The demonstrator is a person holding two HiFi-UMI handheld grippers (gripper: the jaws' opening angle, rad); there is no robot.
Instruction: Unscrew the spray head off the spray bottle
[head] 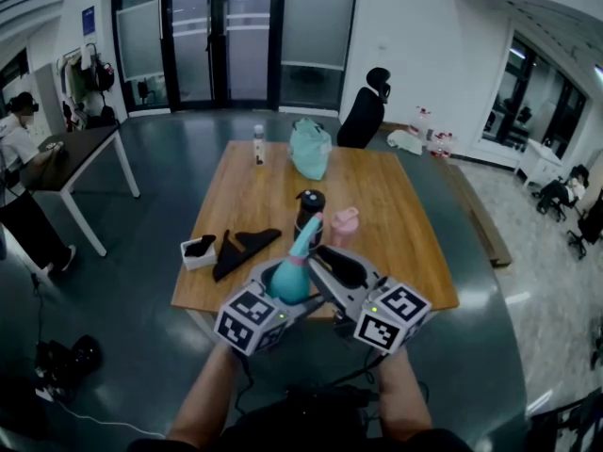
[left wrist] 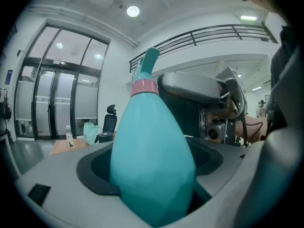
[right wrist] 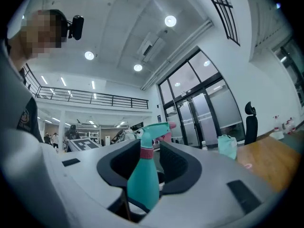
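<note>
A teal spray bottle point(head: 288, 281) with a pink collar and teal spray head point(head: 308, 234) is held above the table's near edge. My left gripper point(head: 281, 290) is shut on its fat body, which fills the left gripper view point(left wrist: 152, 160) between the grey jaws. My right gripper point(head: 332, 264) sits just right of the bottle's neck. In the right gripper view the pink collar point(right wrist: 146, 152) and spray head point(right wrist: 154, 131) show in the gap between the black pads point(right wrist: 175, 164). The pads stand off the neck, so the right gripper point(right wrist: 149, 163) is open.
On the wooden table point(head: 396, 205) stand a black flask point(head: 310, 205), a pink cup point(head: 344, 222), a teal bag point(head: 310, 149), a small white bottle point(head: 258, 145), a white box point(head: 198, 250) and black pieces point(head: 243, 248). A person sits at the far end point(head: 366, 111).
</note>
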